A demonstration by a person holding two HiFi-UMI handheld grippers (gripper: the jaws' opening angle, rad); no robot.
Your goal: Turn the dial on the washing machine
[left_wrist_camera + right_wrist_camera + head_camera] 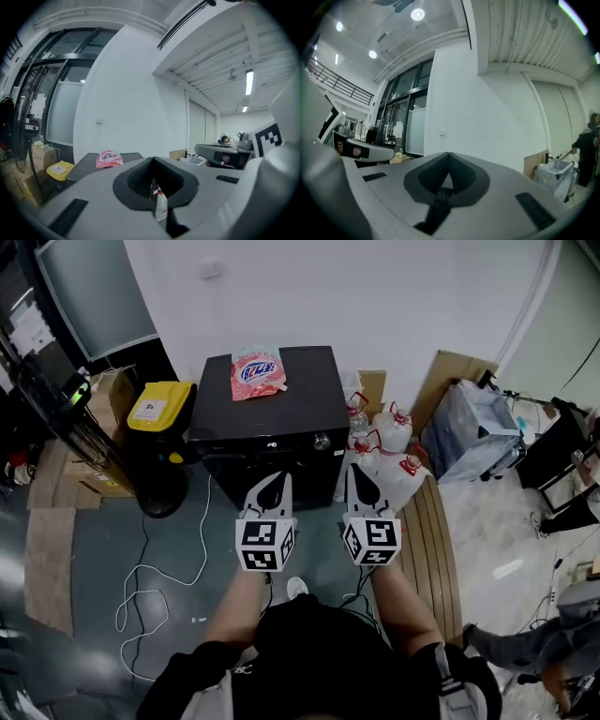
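Note:
A black washing machine (pixel 281 413) stands against the white wall, and its silver dial (pixel 322 441) sits on the front panel towards the right. A pink detergent bag (pixel 256 371) lies on its lid. My left gripper (pixel 284 475) is shut and empty, a short way in front of the panel and left of the dial. The right gripper (pixel 352 468) is shut too, holds nothing, and hangs just right of and in front of the dial. In the left gripper view the closed left gripper (pixel 153 159) points past the machine's top (pixel 89 164) and the pink bag (pixel 108 158). The right gripper view shows the right gripper (pixel 449 153) facing bare wall.
A yellow-lidded black bin (pixel 159 407) stands left of the machine. White jugs with red caps (pixel 389 442) crowd its right side, with cardboard (pixel 450 371) and a covered crate behind them. A white cable (pixel 150 587) loops over the floor at left, and wooden slats (pixel 433 540) lie at right.

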